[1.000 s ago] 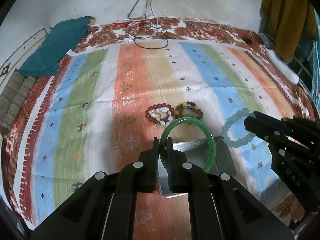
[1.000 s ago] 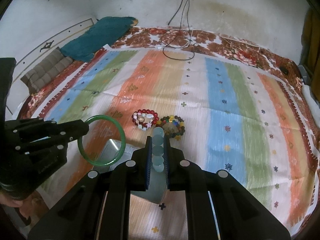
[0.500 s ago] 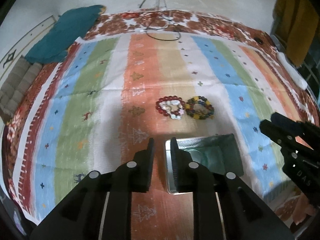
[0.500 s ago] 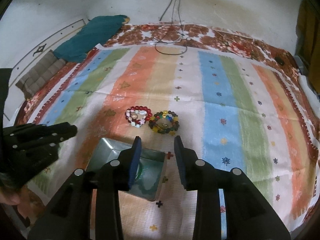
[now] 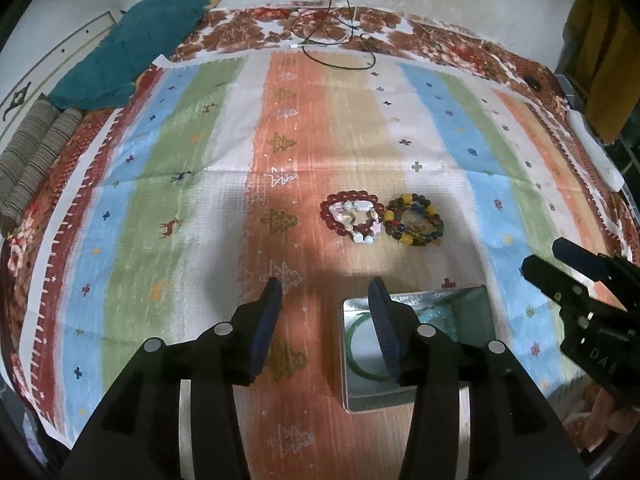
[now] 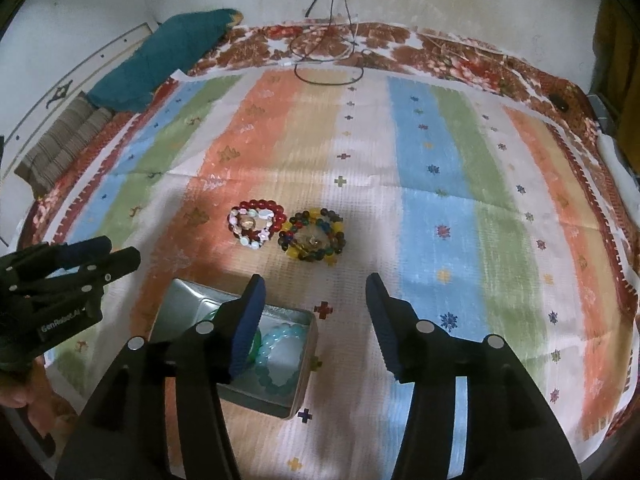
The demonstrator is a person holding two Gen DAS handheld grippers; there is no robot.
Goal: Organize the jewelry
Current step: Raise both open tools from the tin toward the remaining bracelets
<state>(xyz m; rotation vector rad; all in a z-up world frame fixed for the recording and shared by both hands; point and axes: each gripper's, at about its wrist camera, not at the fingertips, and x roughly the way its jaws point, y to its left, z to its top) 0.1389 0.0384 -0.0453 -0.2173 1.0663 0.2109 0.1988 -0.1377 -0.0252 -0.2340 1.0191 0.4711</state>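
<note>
A square metal tin sits on the striped cloth. Inside it lie a green bangle and a pale blue bead bracelet. Beyond the tin, side by side on the cloth, rest a red-and-white bead bracelet and a multicoloured bead bracelet. My left gripper hangs over the tin's left edge, jaws opening with nothing between them. My right gripper hangs over the tin's right edge, jaws also opening and empty.
The striped cloth covers a floral bedspread. A teal cushion and a folded grey mat lie at the far left. A black cable loops at the far edge. A yellow cloth hangs at the right.
Both grippers opened and let go. The green bangle and the pale blue bracelet dropped into the tin. Both grippers sank a little toward the cloth.
</note>
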